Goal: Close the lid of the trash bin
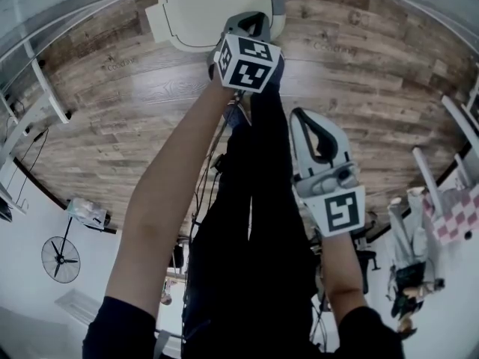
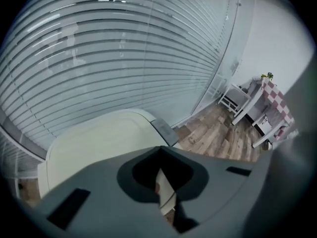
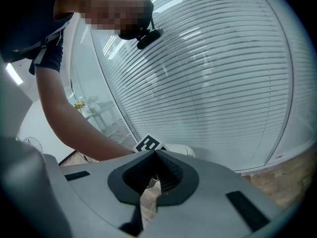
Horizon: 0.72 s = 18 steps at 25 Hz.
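The white trash bin (image 1: 213, 10) stands on the wood floor at the top of the head view, its cream lid (image 2: 99, 143) lying flat with a grey tab (image 2: 164, 131) at its far edge. My left gripper (image 1: 249, 25) hangs over the bin's near right edge, pointing steeply down. Its jaws are shut with nothing between them, and their tips (image 2: 159, 148) meet just above the lid. My right gripper (image 1: 301, 117) is held lower and to the right, away from the bin. It is shut and empty too, its tips (image 3: 155, 153) meeting in front of the left gripper's marker cube (image 3: 148, 144).
A glass wall with horizontal blinds (image 2: 124, 48) runs behind the bin. White tables and a checkered cloth (image 1: 453, 215) stand at the right, a floor fan (image 1: 60, 259) at lower left. The person's dark trousers (image 1: 247, 238) fill the middle of the head view.
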Available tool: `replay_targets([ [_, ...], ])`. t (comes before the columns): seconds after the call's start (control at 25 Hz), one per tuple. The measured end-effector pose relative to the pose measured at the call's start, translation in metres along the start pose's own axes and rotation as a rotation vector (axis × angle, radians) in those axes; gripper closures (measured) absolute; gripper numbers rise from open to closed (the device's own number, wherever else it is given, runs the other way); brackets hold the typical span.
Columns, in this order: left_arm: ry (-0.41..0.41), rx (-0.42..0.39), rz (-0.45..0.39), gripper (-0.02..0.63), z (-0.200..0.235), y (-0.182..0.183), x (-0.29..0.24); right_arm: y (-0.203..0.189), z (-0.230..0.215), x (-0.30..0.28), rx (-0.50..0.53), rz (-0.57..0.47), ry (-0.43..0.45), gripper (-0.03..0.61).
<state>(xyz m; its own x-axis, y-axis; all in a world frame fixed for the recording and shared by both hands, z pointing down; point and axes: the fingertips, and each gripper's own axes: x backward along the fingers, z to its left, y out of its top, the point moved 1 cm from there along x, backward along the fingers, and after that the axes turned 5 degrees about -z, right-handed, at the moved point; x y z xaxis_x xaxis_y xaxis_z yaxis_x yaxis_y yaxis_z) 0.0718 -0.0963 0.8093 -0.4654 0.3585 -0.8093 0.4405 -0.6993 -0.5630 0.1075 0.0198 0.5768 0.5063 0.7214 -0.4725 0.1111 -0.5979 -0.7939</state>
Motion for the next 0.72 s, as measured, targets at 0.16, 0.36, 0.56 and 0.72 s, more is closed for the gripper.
replay_targets([
  [0.16, -0.031, 0.125, -0.003, 0.606, 0.002, 0.0, 0.005, 0.007, 0.001, -0.001, 0.008, -0.016, -0.003, 0.575],
  [0.36, -0.012, 0.071, -0.062, 0.606, 0.008, 0.021, 0.028, 0.012, 0.007, -0.001, 0.04, -0.025, 0.01, 0.575],
  [0.56, 0.016, 0.115, -0.182, 0.606, 0.031, 0.067, 0.077, 0.023, 0.005, 0.002, 0.066, -0.032, -0.007, 0.575],
  [0.72, 0.061, 0.196, -0.325, 0.606, 0.049, 0.098, 0.133, 0.04, 0.006, 0.006, 0.093, -0.071, -0.028, 0.575],
])
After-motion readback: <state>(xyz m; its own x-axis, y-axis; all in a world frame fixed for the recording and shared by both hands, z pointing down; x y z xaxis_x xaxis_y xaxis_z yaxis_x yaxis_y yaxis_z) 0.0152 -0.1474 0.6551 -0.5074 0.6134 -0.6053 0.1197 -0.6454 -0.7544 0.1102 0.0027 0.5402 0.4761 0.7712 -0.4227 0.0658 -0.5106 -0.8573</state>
